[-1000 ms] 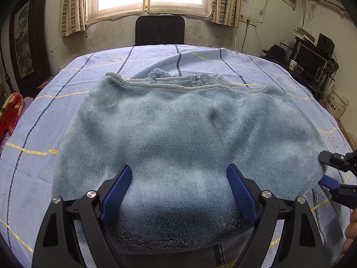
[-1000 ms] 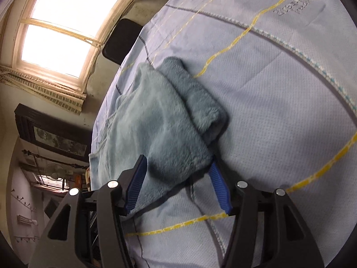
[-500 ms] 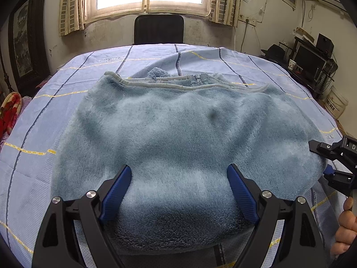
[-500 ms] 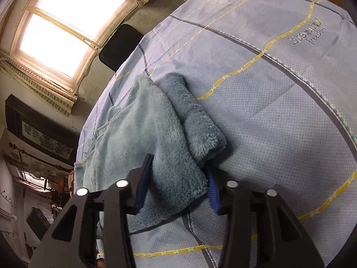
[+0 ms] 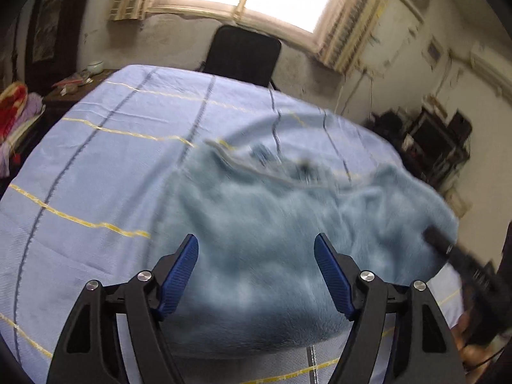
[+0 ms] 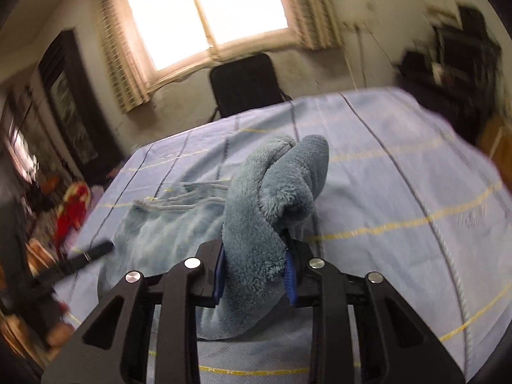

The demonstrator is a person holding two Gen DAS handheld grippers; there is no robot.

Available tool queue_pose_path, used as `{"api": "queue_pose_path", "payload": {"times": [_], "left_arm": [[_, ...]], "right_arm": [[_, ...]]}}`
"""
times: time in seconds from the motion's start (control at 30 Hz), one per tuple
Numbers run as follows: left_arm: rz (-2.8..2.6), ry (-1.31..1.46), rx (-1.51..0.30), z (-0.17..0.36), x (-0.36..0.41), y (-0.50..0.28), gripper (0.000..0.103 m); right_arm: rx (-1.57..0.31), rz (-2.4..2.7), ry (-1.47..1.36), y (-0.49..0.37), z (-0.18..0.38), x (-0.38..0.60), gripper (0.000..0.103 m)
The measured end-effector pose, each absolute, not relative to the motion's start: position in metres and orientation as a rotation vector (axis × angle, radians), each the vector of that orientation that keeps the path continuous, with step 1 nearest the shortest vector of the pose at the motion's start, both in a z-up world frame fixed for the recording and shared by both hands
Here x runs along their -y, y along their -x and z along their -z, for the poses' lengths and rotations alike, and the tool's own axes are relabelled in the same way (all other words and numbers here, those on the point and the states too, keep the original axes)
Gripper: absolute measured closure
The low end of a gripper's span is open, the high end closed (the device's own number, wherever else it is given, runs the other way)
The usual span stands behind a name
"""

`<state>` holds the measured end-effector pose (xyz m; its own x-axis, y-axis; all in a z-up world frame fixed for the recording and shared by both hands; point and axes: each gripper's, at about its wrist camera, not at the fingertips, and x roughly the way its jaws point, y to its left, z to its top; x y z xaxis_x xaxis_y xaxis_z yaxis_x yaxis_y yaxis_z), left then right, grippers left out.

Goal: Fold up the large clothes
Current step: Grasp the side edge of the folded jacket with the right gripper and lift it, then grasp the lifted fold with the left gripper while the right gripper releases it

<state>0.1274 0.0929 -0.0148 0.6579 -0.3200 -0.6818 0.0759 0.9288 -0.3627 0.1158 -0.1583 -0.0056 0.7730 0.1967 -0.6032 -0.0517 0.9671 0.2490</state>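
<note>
While fleece garment (image 6: 256, 224) clamped, right gripper (image 6: 254, 272)

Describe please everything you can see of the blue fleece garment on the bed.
The fleece garment is dusty blue, thick and fluffy, with a grey trimmed edge and a zipper at its far side. Most of it lies spread on the light blue striped bedsheet. The right gripper is shut on one bunched end, which stands up in rounded folds. The left gripper is open over the near edge, pinching nothing. The left view is blurred.
</note>
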Motion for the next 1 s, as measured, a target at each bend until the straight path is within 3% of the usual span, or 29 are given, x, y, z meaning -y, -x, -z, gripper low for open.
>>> {"api": "queue_pose_path", "payload": {"times": [0.17,0.4,1.0], "left_arm": [[0.26,0.463,-0.788,-0.008,-0.134,-0.123,0.027],[0.467,0.421,-0.841,-0.006,-0.086,-0.117,0.021],[0.582,0.488,-0.926,0.037,-0.062,-0.138,0.017]], "right_arm": [[-0.594,-0.232,0.003,-0.1,-0.002,0.091,0.076],[-0.61,-0.347,0.157,-0.086,0.027,0.033,0.076],[-0.626,-0.457,0.232,-0.062,0.047,0.01,0.076]]}}
